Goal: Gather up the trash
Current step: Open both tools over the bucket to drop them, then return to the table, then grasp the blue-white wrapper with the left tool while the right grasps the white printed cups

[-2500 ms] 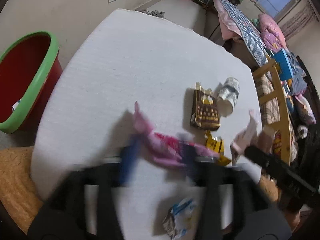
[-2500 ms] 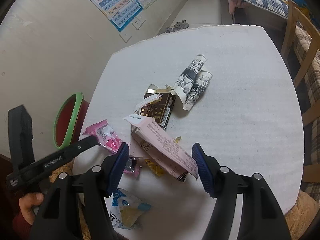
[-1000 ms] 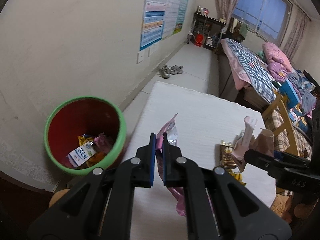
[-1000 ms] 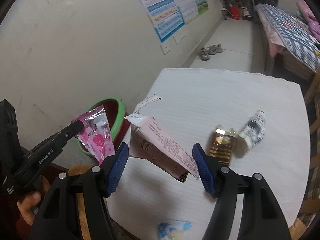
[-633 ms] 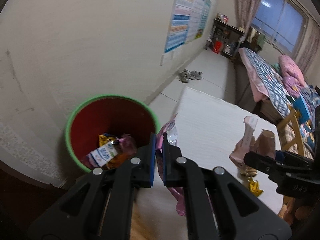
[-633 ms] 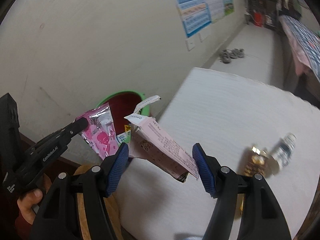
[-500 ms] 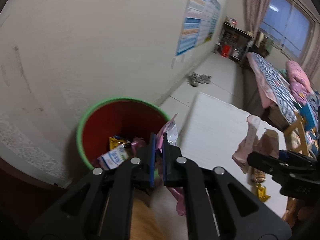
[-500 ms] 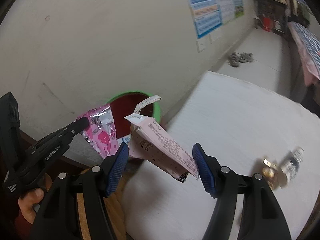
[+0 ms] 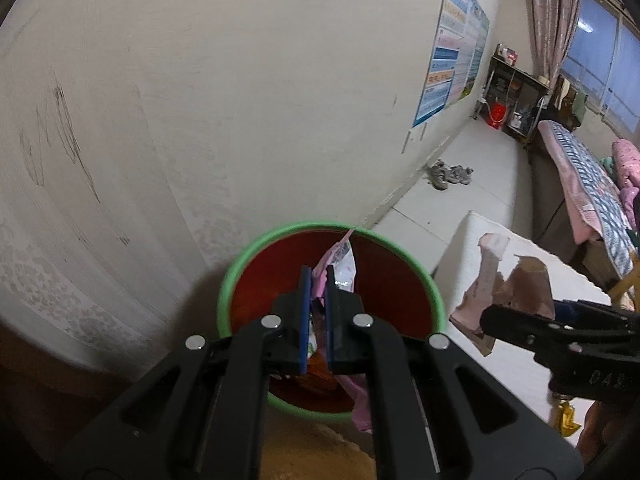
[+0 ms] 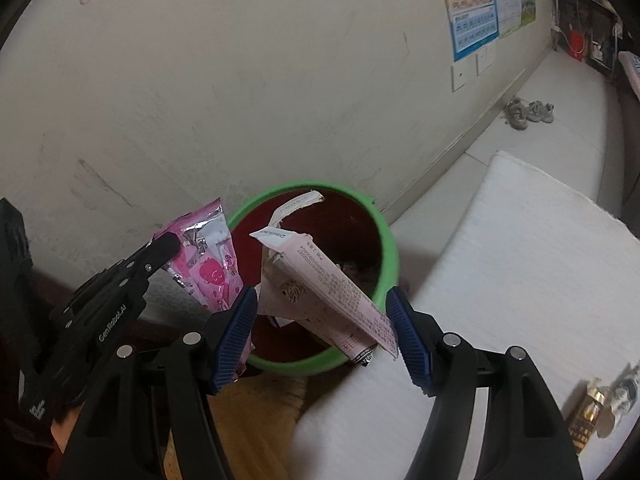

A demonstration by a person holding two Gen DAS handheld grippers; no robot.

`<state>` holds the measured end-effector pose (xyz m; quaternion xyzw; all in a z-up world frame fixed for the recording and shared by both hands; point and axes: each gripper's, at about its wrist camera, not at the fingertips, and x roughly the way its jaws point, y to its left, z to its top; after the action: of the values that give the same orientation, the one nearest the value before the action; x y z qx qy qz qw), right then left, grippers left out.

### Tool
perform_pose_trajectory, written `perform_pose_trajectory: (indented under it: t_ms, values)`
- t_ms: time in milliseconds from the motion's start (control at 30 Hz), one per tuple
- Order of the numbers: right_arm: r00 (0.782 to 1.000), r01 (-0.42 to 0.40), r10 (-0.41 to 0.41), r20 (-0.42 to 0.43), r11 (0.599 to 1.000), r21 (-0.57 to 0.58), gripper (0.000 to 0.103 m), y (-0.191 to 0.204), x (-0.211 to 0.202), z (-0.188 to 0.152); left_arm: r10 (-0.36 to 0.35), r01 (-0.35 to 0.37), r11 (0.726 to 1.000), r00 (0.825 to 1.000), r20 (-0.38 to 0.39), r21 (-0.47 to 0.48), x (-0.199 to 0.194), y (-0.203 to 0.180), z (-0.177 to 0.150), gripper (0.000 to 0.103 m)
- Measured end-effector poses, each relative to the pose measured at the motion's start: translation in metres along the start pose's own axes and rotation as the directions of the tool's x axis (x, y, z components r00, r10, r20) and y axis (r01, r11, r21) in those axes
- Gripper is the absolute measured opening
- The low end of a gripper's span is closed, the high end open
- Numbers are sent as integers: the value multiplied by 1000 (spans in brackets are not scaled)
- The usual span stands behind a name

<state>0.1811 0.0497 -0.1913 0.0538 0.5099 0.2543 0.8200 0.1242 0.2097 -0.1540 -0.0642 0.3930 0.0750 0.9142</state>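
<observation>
My left gripper (image 9: pixel 315 280) is shut on a pink snack wrapper (image 9: pixel 340 264) and holds it over the red bin with a green rim (image 9: pixel 248 256). The wrapper (image 10: pixel 208 268) and left gripper (image 10: pixel 164 246) also show in the right wrist view. My right gripper (image 10: pixel 320 300) is shut on a crushed pink carton (image 10: pixel 320 276) and holds it above the bin (image 10: pixel 390 256). That carton (image 9: pixel 492 280) also shows at right in the left wrist view. Trash lies in the bin's bottom.
The white table (image 10: pixel 520 264) lies to the right of the bin, with a brown-gold pack (image 10: pixel 586 412) and a rolled wrapper (image 10: pixel 624 396) on it. A plain wall stands behind the bin. A woven stool (image 10: pixel 248 420) sits below. A bed (image 9: pixel 576 176) is far right.
Both grippers have swung left from the table to above the bin, carrying the pink wrapper and the carton. The bin now lies right under them.
</observation>
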Motion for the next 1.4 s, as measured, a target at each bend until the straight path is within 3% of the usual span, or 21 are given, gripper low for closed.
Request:
perform_pose_trajectory:
  t_ms: [167, 300, 500, 733, 867, 967, 1067, 1133, 1167, 1300, 1400]
  values:
    - [1000, -3, 3, 4, 1000, -23, 73, 12, 9, 13, 37, -37, 999, 999, 9, -2, 10, 6, 6, 7]
    - [1000, -11, 11, 29, 1000, -15, 76, 17, 4, 18, 52, -52, 999, 999, 13, -1, 10, 8, 7, 33]
    - [998, 11, -9, 66, 1000, -28, 77, 6, -23, 5, 50, -50, 999, 999, 21, 3, 0, 5, 4, 41]
    - [986, 136, -132, 106, 990, -33, 81, -38, -82, -47, -38, 38, 999, 999, 15, 9, -28, -19, -13, 54]
    - [965, 245, -247, 85, 969, 38, 81, -94, -115, -91, -148, 150, 988, 988, -53, 38, -40, -54, -45, 59]
    - [954, 288, -295, 45, 950, 120, 81, -134, -126, -124, -250, 265, 960, 956, -151, 88, -50, -92, -83, 64]
    - [945, 318, -327, 18, 929, 189, 81, -164, -133, -153, -321, 376, 910, 905, -280, 173, -59, -136, -126, 66]
    - [942, 326, -336, 4, 916, 235, 81, -181, -138, -173, -359, 453, 866, 857, -368, 210, -64, -163, -154, 69]
    - [941, 328, -339, -3, 907, 263, 81, -190, -140, -184, -373, 493, 841, 826, -423, 222, -66, -178, -171, 69]
    - [939, 328, -342, -13, 888, 322, 81, -210, -147, -211, -350, 574, 768, 748, -564, 285, -65, -215, -216, 69]
    - [939, 327, -343, -17, 878, 350, 81, -219, -151, -223, -287, 600, 725, 708, -645, 337, -56, -235, -243, 69]
